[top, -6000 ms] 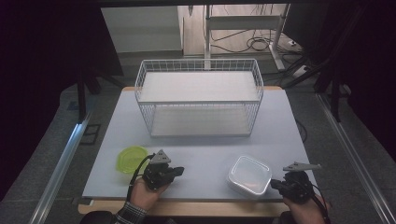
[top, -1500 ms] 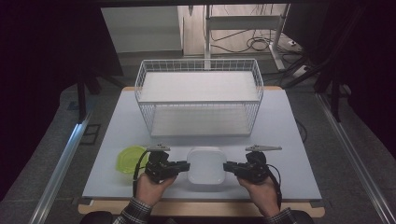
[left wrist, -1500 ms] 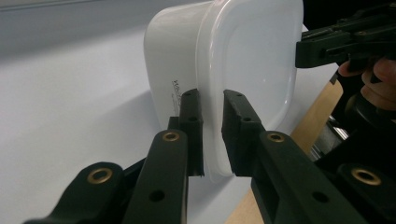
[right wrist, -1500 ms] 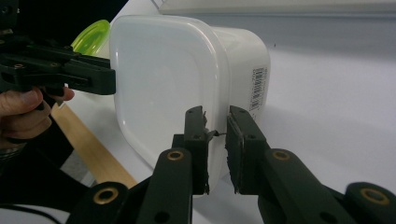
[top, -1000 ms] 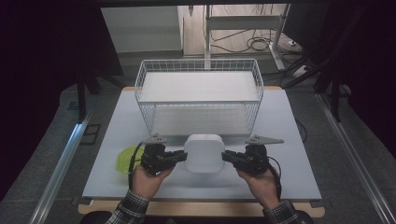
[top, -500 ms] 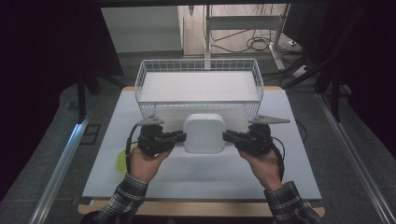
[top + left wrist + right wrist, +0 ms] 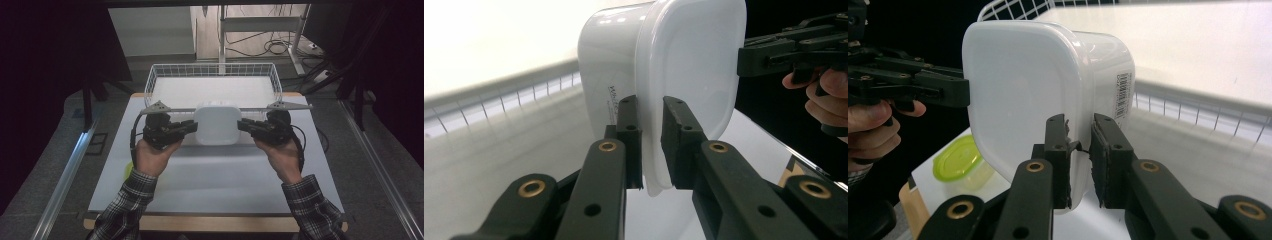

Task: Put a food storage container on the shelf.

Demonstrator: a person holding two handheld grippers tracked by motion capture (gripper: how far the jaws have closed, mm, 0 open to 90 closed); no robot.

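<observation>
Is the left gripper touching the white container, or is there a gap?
Touching. In the left gripper view, the left gripper has its fingers closed on the rim of the white container, with no gap visible.

Setting: lab or test workroom | Evidence: plain white surface [image 7: 215,175] on a wooden base, stood alone on grey floor | metal rails [image 7: 65,175] ran along both sides | loose cables [image 7: 272,47] lay behind beside a metal frame [image 7: 260,25] | dark surroundings, no household furnishings
</observation>
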